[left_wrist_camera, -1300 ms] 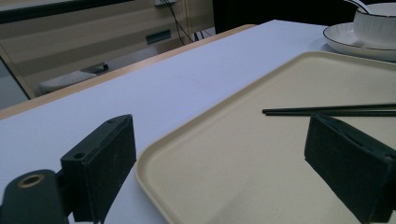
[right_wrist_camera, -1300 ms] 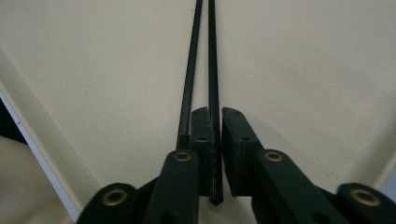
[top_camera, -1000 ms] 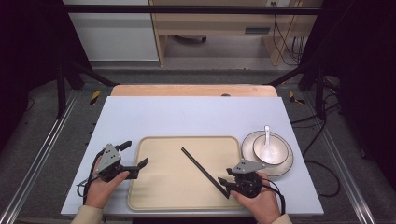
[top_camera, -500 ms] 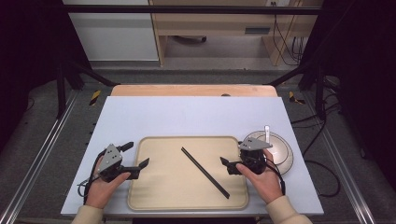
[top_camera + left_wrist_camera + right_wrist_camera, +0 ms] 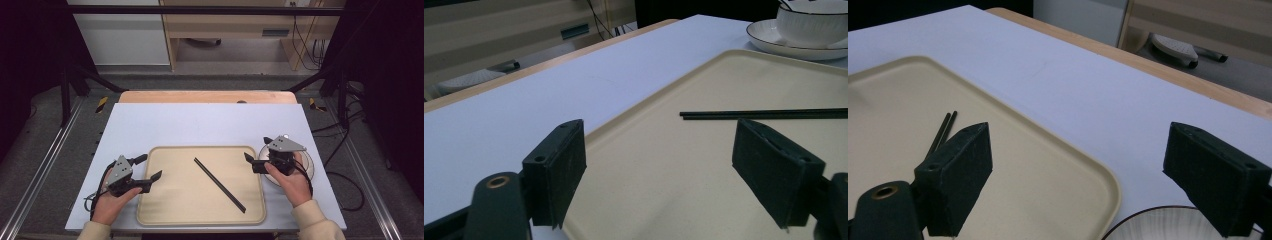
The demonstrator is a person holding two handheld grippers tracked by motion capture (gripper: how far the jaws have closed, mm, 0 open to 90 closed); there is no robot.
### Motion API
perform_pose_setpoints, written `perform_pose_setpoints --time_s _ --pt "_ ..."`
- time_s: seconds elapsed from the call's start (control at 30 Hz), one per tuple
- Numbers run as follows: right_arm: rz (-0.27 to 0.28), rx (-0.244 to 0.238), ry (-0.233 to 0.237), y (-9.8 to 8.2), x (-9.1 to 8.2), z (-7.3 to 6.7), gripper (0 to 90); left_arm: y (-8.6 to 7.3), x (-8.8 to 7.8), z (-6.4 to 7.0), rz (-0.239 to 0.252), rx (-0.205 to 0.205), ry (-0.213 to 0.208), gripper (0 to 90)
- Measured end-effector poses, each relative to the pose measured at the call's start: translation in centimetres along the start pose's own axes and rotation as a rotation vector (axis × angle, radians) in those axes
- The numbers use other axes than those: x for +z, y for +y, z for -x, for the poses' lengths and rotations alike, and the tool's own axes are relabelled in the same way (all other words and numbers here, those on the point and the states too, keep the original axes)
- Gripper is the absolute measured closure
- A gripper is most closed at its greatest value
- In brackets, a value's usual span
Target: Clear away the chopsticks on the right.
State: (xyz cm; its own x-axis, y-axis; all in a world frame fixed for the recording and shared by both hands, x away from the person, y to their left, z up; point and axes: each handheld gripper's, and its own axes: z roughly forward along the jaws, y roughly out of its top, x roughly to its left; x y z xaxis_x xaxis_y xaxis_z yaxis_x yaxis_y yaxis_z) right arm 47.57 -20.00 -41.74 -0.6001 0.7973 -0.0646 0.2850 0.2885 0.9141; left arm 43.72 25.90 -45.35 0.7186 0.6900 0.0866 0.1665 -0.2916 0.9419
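A pair of black chopsticks [image 5: 219, 184] lies slantwise on a beige tray [image 5: 165, 210] at the table's front middle. My left gripper [image 5: 151, 166] stands open over the tray's left edge, nothing between its jaws. In the left gripper view the chopsticks [image 5: 769, 114] lie beyond the open left gripper [image 5: 664, 175]. My right gripper [image 5: 256, 149] is open at the tray's right edge, above a white dark-rimmed plate [image 5: 310, 167] that the hand partly hides. The right gripper view has the open right gripper [image 5: 1083, 185] over the tray corner [image 5: 1098, 185] and plate rim [image 5: 1148, 220], with the chopstick tips [image 5: 945, 127] at left.
A white bowl [image 5: 811, 22] stands on the plate [image 5: 774, 45]. The white table top [image 5: 210, 125] ends at a wooden strip [image 5: 207, 96] along the far side. Metal rails run down both sides, with dark frame posts and cables [image 5: 345, 185] at the right.
My right gripper has moved from the chopsticks' near end on the tray up and to the right, over the plate. The chopsticks stay on the tray. The left gripper has not moved.
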Motion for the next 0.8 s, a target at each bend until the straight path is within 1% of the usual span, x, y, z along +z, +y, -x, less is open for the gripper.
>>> perform_pose_setpoints --time_s 0.07,0.2,0.3,0.33,0.37,0.4,0.47,0.5,0.6,0.63,0.7,0.8 --pt "0.008 0.004 -0.005 0.0 -0.1 0.2 11.2 0.1 0.1 0.2 -0.005 0.003 -0.009 23.4" --pt "0.027 0.007 -0.011 0.0 -0.8 0.7 9.9 0.4 0.4 0.7 -0.015 -0.009 -0.032 30.6" --pt "0.035 0.007 -0.029 -0.2 -1.5 1.2 9.1 0.9 0.8 1.3 -0.043 0.008 -0.052 38.3" --pt "0.04 0.01 -0.038 -0.3 -1.8 1.5 8.6 1.0 0.9 1.4 -0.048 0.017 -0.064 46.9" --pt "0.045 0.011 -0.047 -0.4 -2.0 1.7 8.5 1.3 1.0 1.6 -0.047 0.032 -0.067 52.9" --pt "0.053 0.013 -0.054 -0.7 -2.4 2.1 8.3 1.4 1.1 1.8 -0.049 0.034 -0.066 56.6" --pt "0.059 0.021 -0.068 -1.1 -3.0 2.6 7.9 1.7 1.4 2.0 -0.048 0.03 -0.073 66.8" --pt "0.061 0.026 -0.074 -1.2 -3.3 2.9 7.9 1.9 1.6 2.1 -0.056 0.034 -0.074 70.8" --pt "0.077 0.037 -0.103 -1.8 -4.3 3.7 8.0 2.3 2.5 2.4 -0.106 0.033 -0.082 82.2" --pt "0.079 0.043 -0.108 -2.0 -4.5 3.8 8.0 2.4 3.0 2.6 -0.127 0.031 -0.085 84.4" --pt "0.086 0.043 -0.122 -2.3 -5.1 4.0 8.0 2.7 4.0 2.9 -0.175 0.031 -0.094 87.6" --pt "0.098 0.051 -0.134 -2.8 -5.9 4.3 8.1 3.2 5.4 3.5 -0.215 0.035 -0.098 89.5"
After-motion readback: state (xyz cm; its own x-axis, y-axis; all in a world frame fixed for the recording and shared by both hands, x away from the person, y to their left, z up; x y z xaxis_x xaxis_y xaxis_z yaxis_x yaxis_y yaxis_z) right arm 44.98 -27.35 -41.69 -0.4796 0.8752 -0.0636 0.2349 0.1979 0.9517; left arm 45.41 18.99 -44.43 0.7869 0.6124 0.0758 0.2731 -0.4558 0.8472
